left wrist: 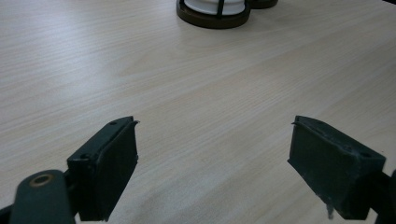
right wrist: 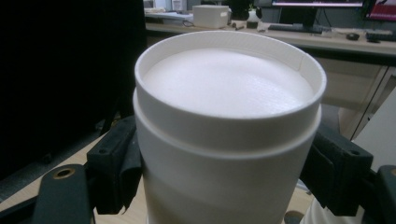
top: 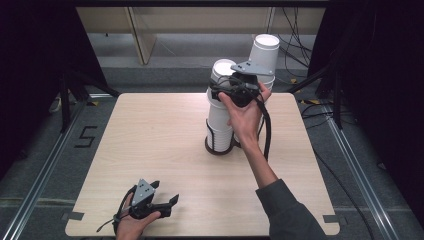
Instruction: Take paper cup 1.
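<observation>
A stack of upside-down white paper cups (top: pixel 220 107) stands in a dark ringed holder (top: pixel 219 147) at the far middle of the wooden table (top: pixel 150 140). To its right, my right gripper (top: pixel 257 75) is shut on another upside-down white cup (top: pixel 264 50), held tilted above the table. In the right gripper view that cup (right wrist: pixel 224 140) sits between both black pads, with the right gripper (right wrist: pixel 224 172) closed around it. My left gripper (top: pixel 167 195) rests near the table's front edge. In the left gripper view, my left gripper (left wrist: pixel 212 158) stands open above bare wood.
The left gripper view catches the holder (left wrist: pixel 212 16) with the cups at the top, and the edge of a second dark base (left wrist: pixel 264 3) beside it. Dark curtains flank the table, and cables (top: pixel 300 50) lie on the floor behind it.
</observation>
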Demonstrator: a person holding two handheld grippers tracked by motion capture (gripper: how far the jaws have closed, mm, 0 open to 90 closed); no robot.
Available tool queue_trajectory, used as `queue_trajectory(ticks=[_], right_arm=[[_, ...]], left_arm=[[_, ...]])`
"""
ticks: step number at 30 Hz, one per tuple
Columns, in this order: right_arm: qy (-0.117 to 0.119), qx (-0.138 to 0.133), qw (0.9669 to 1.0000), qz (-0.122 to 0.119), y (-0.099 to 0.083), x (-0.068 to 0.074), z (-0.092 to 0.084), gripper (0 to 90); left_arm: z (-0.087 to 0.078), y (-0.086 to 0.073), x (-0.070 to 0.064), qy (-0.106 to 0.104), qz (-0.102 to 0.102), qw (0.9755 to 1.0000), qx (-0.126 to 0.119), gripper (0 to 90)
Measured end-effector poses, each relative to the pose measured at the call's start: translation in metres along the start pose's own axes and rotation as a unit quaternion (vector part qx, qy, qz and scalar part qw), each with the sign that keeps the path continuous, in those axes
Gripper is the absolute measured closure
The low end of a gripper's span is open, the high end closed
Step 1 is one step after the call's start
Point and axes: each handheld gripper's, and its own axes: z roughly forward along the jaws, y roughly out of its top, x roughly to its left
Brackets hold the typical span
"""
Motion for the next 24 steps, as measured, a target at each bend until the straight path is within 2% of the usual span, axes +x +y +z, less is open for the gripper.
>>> queue_trajectory(ticks=[1,4,5,7,11,12,14,15,16,17,19,20,21,24], right_arm=[[0.006,-0.009,0.9999,-0.005,0.007,0.001,-0.005,22.4],[0.014,-0.014,0.9998,-0.002,0.013,0.003,-0.011,22.4],[0.02,-0.019,0.9995,-0.015,0.019,0.006,-0.018,22.4],[0.022,-0.024,0.9992,-0.025,0.023,0.007,-0.024,22.4],[0.032,-0.025,0.9985,-0.035,0.026,0.009,-0.036,22.4],[0.038,-0.025,0.9983,-0.035,0.025,0.01,-0.038,22.4],[0.045,-0.022,0.998,-0.037,0.023,0.01,-0.04,22.4],[0.064,-0.017,0.9974,-0.027,0.018,0.012,-0.045,22.4],[0.064,-0.017,0.9974,-0.027,0.018,0.012,-0.045,22.4],[0.074,-0.017,0.9966,-0.032,0.011,0.013,-0.049,22.4],[0.082,-0.012,0.9962,-0.026,0.007,0.014,-0.051,22.4],[0.099,-0.006,0.9947,-0.027,-0.001,0.016,-0.054,22.4],[0.099,-0.006,0.9947,-0.027,-0.001,0.016,-0.054,22.4],[0.119,0.002,0.9925,-0.029,-0.016,0.02,-0.058,22.4]], left_arm=[[0.0,0.0,0.0,0.0,0.001,1.0,0.0,14.9],[0.0,0.0,0.0,0.0,0.001,1.0,0.001,14.9],[0.0,0.0,0.0,0.0,0.003,1.0,0.003,14.8],[0.0,0.0,0.0,0.001,0.004,1.0,0.003,14.8],[0.0,0.0,0.0,0.002,0.001,1.0,0.002,14.8],[0.0,0.0,0.002,0.007,0.011,0.9999,0.008,14.8],[-0.001,0.0,0.002,0.006,0.012,0.9999,0.01,14.8],[-0.001,0.0,0.001,0.005,0.001,1.0,0.005,14.8],[-0.001,0.0,0.001,0.005,0.001,1.0,0.005,14.8],[-0.001,0.0,0.001,0.006,0.002,1.0,0.005,14.8],[0.0,0.0,0.001,0.004,0.002,1.0,0.005,14.8],[0.0,0.0,0.001,0.004,0.001,1.0,0.005,14.8],[0.0,0.0,0.001,0.004,0.001,1.0,0.005,14.9],[0.0,0.0,0.001,0.005,-0.002,1.0,0.002,14.8]])
